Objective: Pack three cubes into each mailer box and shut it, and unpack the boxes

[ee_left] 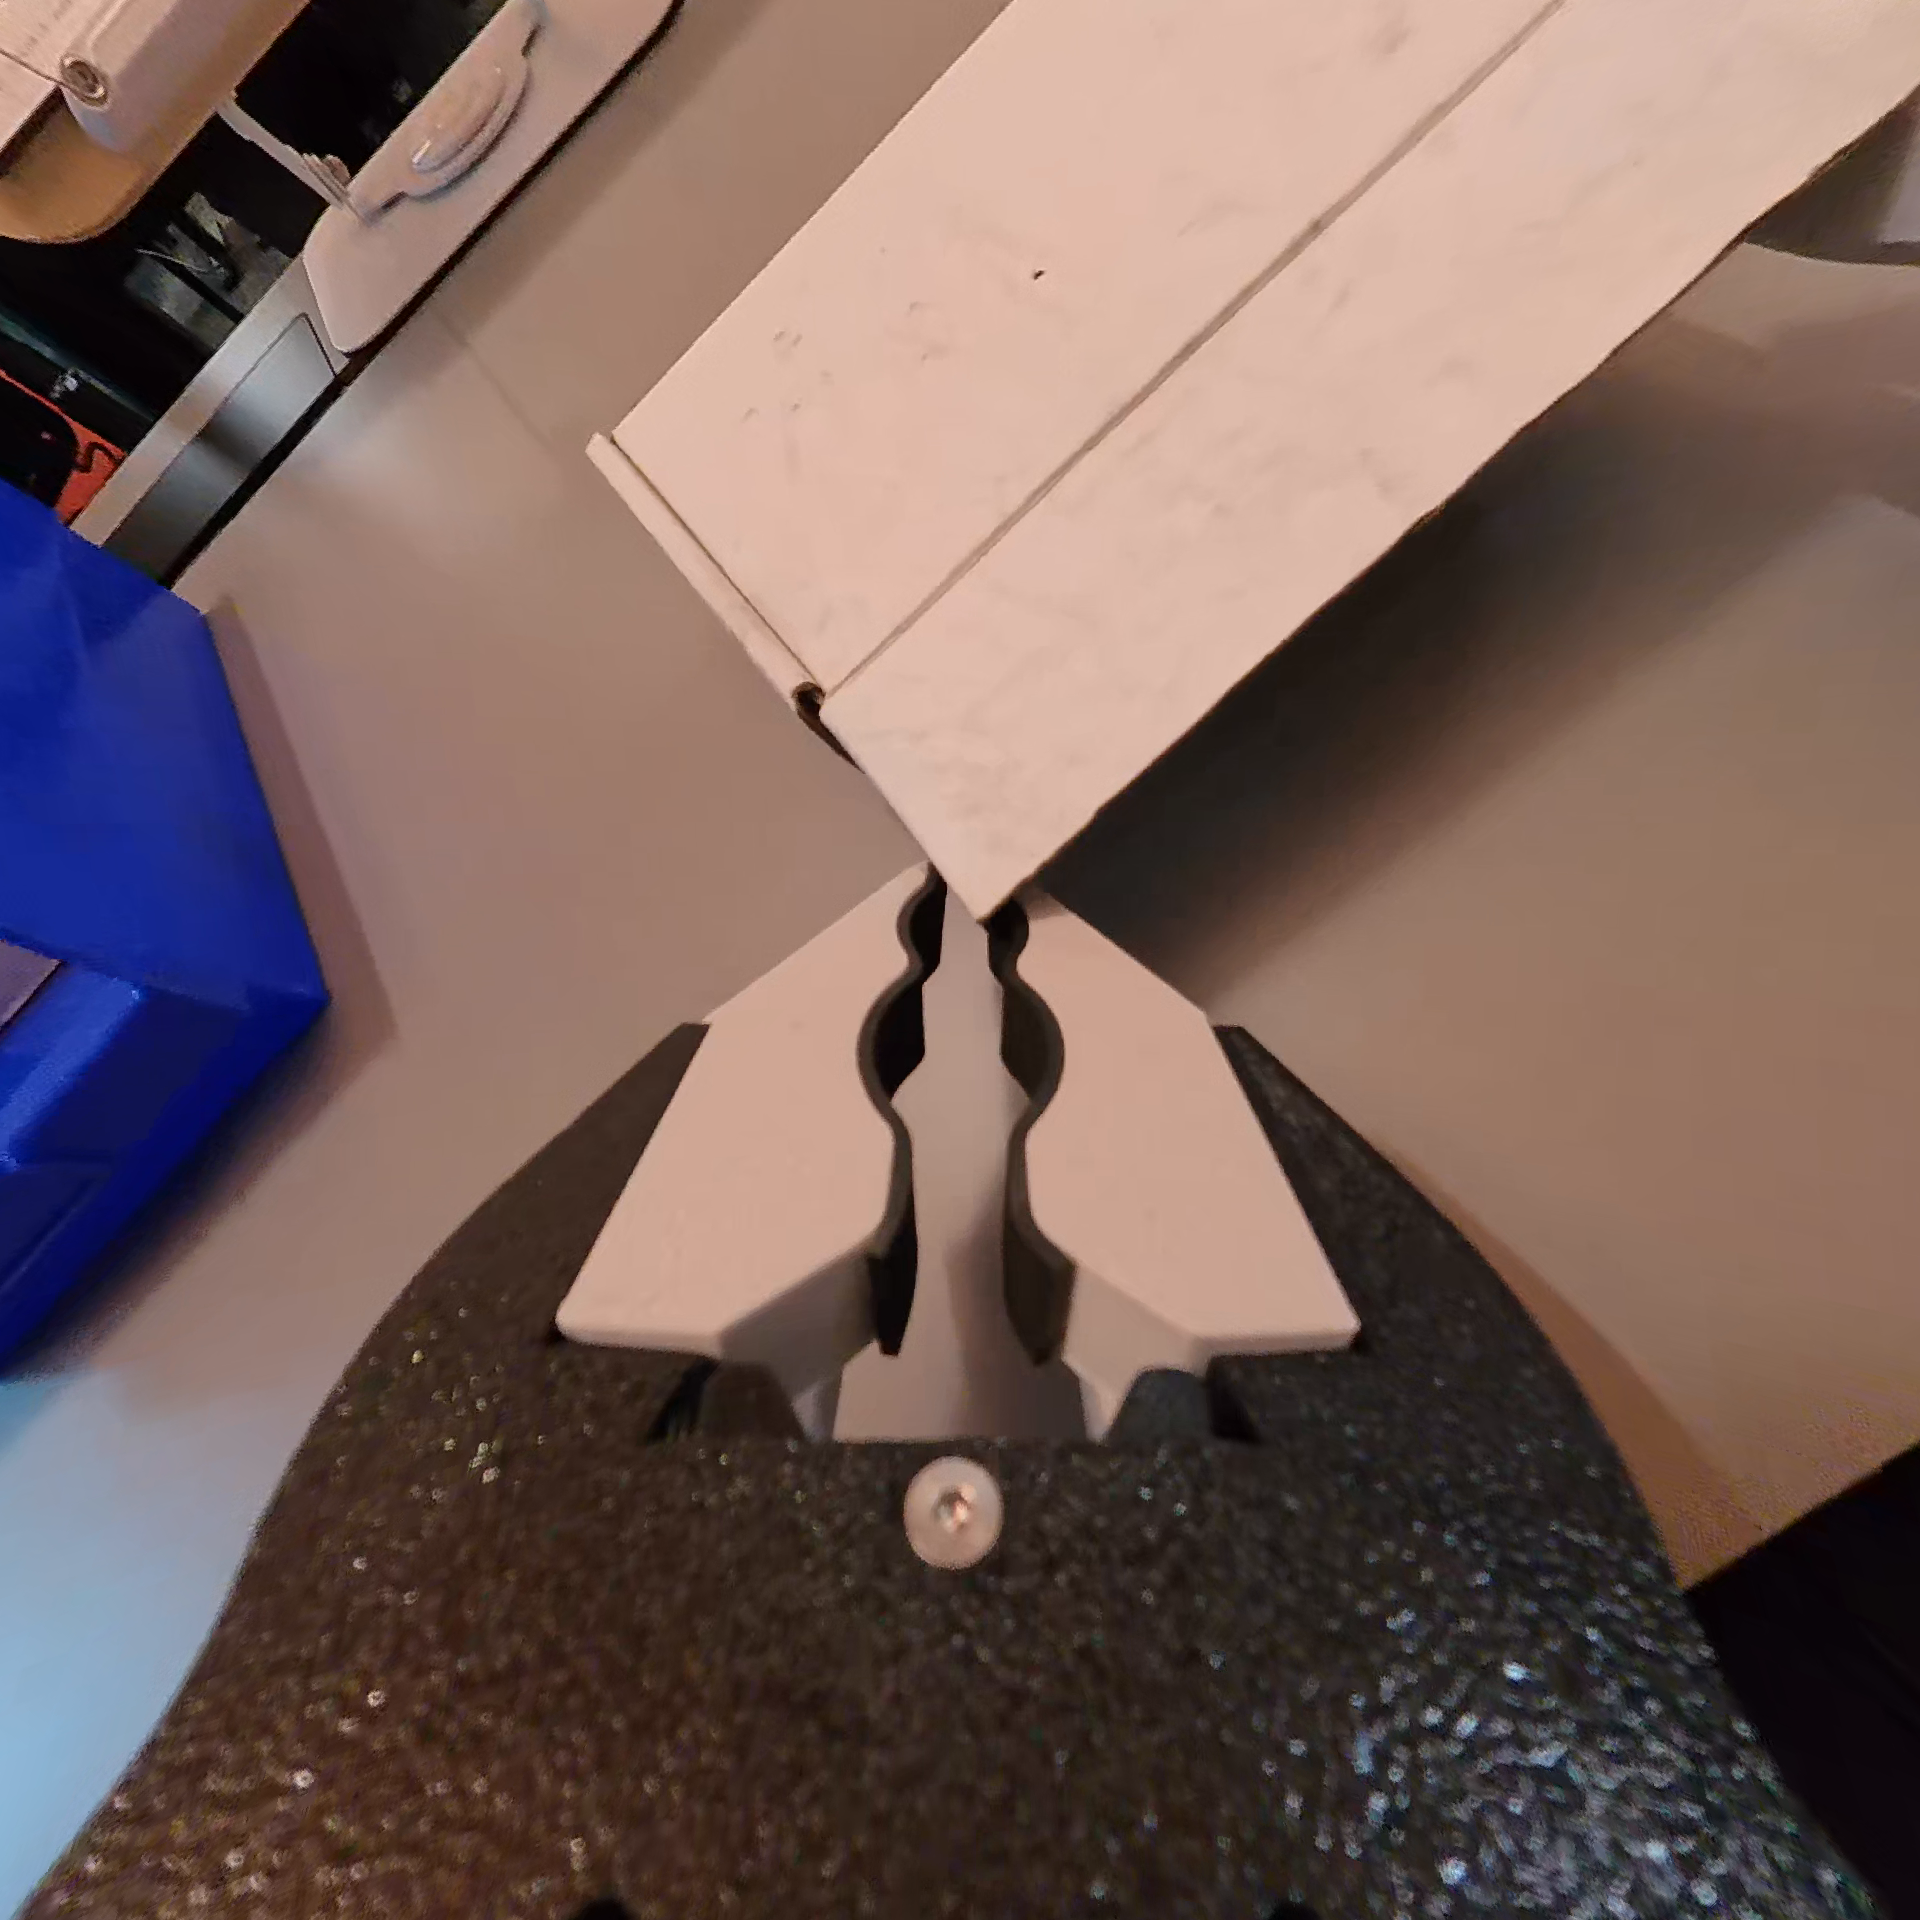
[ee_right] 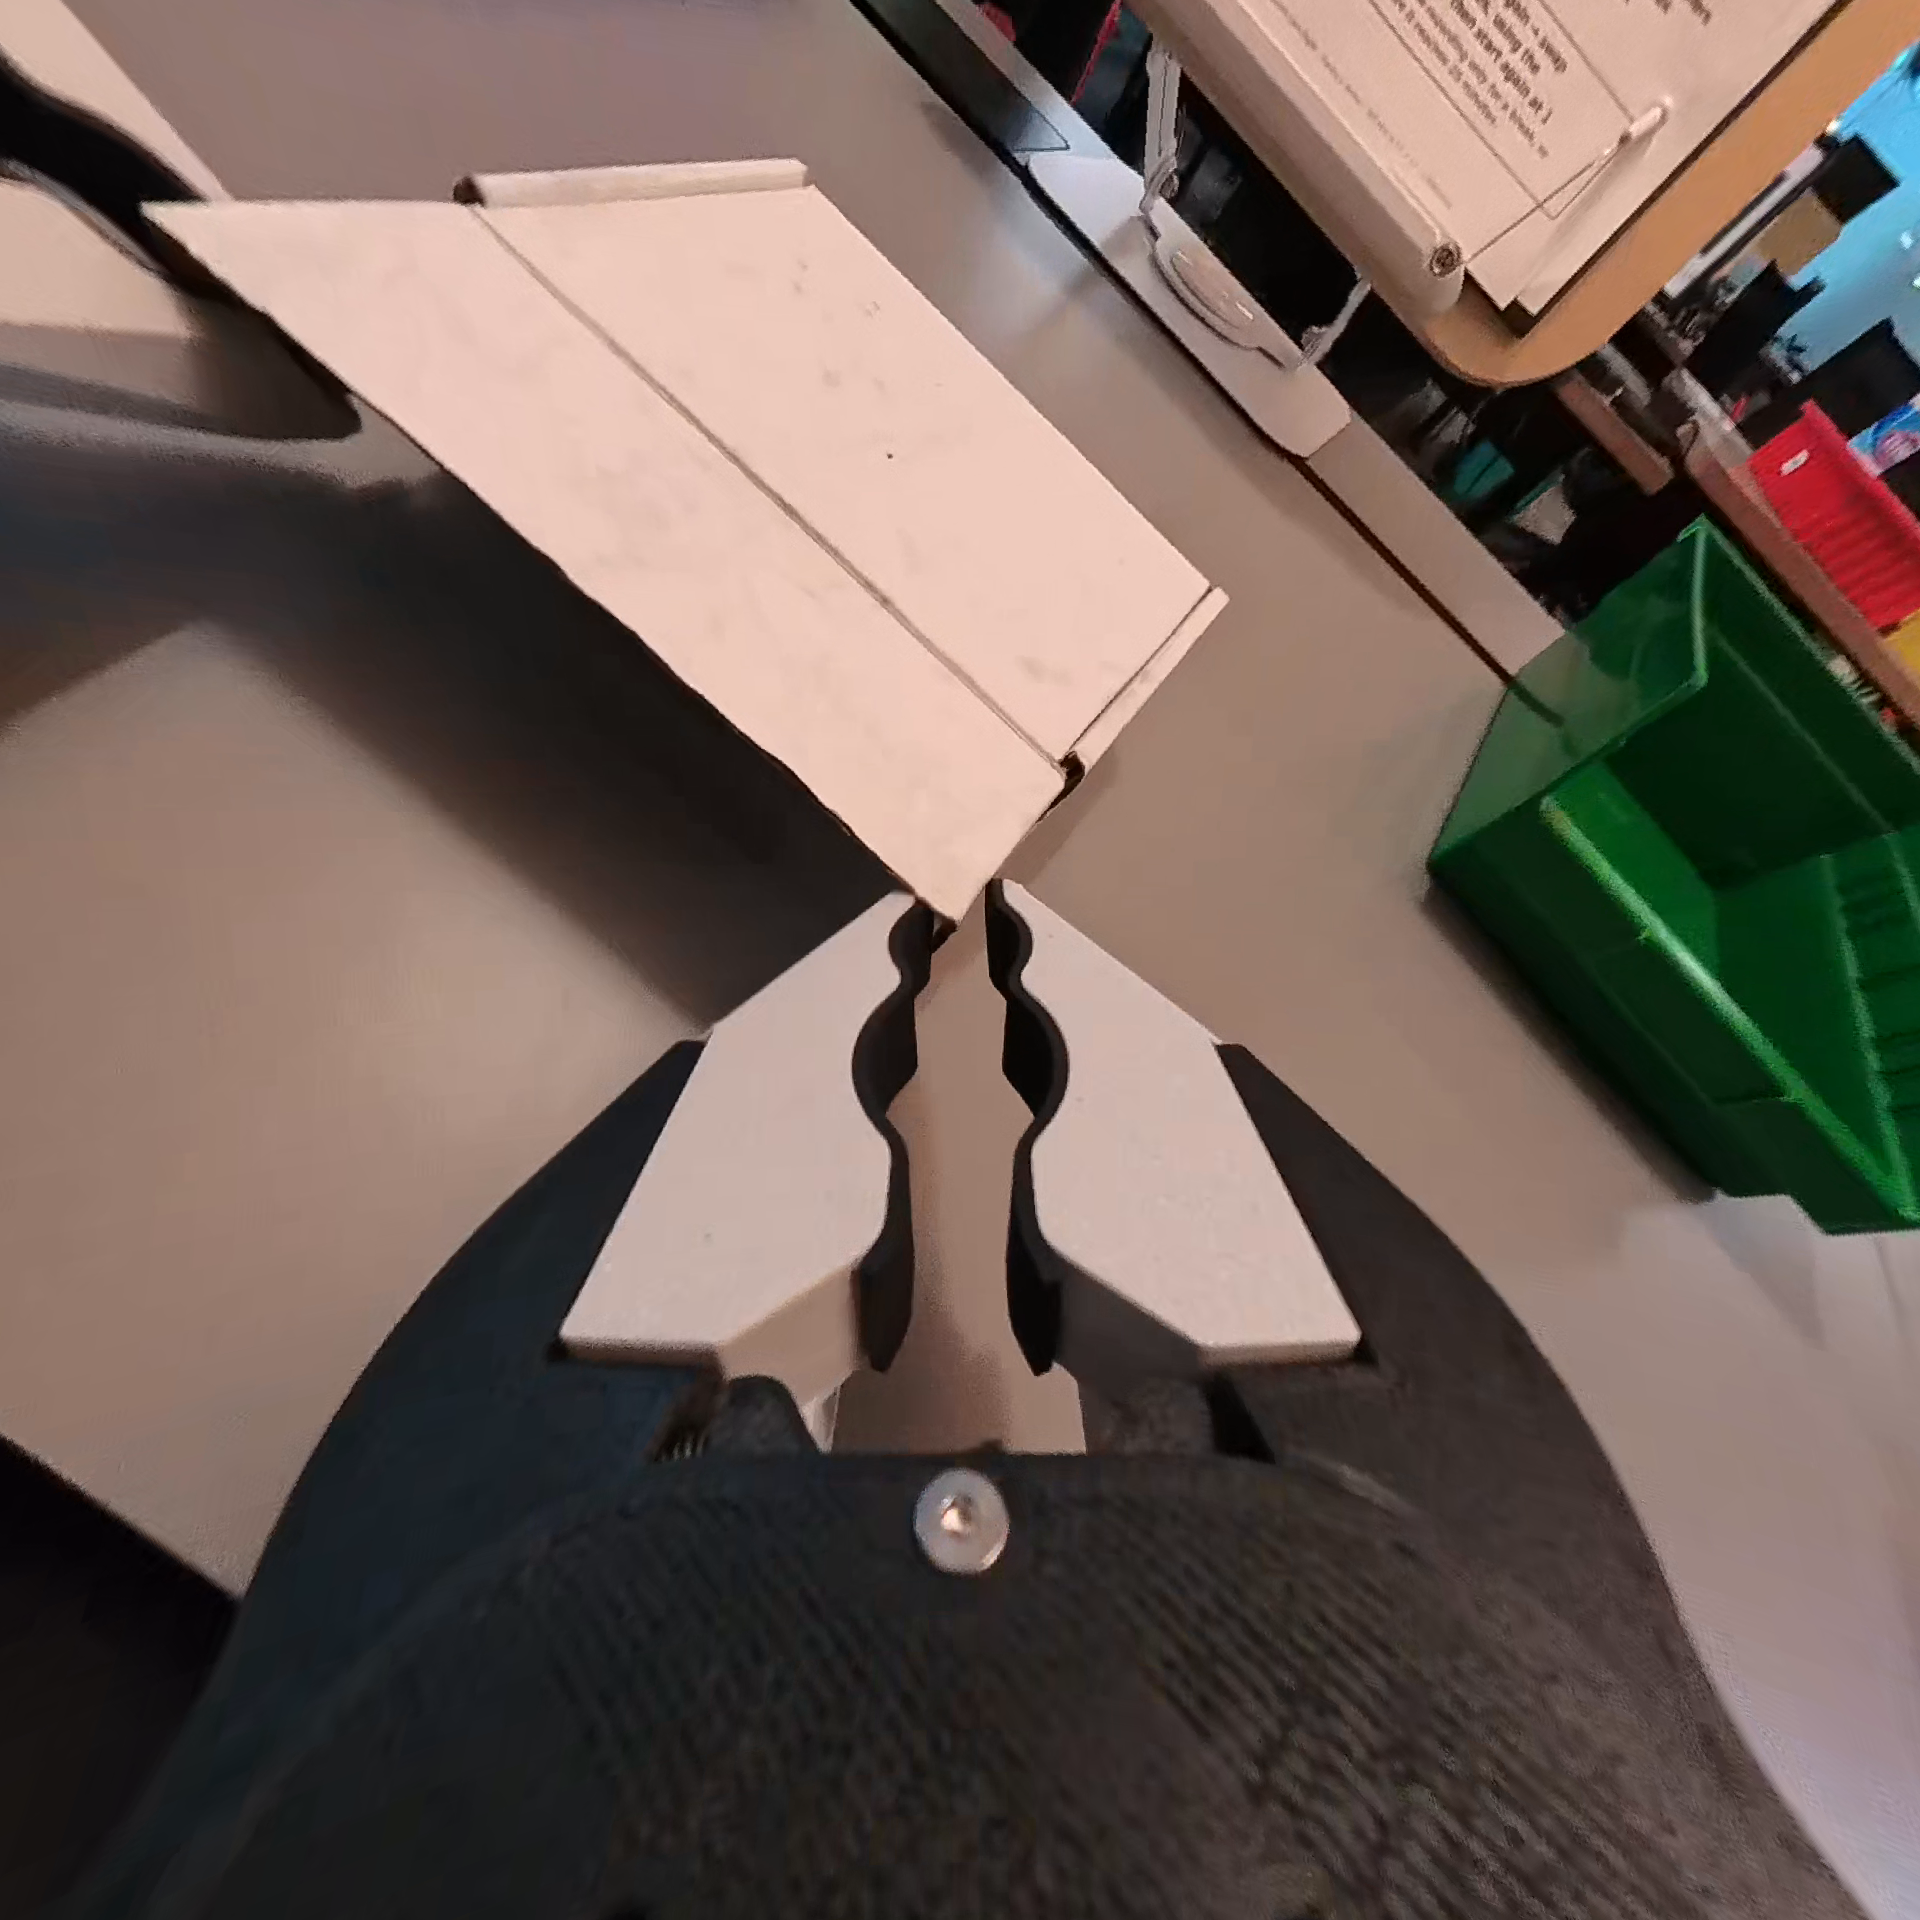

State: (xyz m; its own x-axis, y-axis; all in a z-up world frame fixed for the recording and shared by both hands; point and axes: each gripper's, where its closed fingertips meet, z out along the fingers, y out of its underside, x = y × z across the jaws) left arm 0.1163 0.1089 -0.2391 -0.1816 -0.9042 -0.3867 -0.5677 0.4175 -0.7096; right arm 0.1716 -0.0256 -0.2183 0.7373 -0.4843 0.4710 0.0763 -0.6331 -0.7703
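Observation:
A white mailer box [ee_left: 1091,343] lies on the grey table, its lid down and the lid's front flap [ee_left: 1195,582] sticking out towards me. My left gripper [ee_left: 971,902] is shut on the flap's left corner. In the right wrist view the same box [ee_right: 831,416] shows, and my right gripper [ee_right: 954,902] is shut on the flap's [ee_right: 644,540] right corner. The flap stands clear of the table and casts a shadow under it. No cubes are in view; the inside of the box is hidden.
A blue bin [ee_left: 114,883] stands on the table left of the box. A green bin [ee_right: 1714,935] stands to its right. A paper holder on a stand [ee_right: 1455,135] is behind the table's far edge [ee_right: 1382,499].

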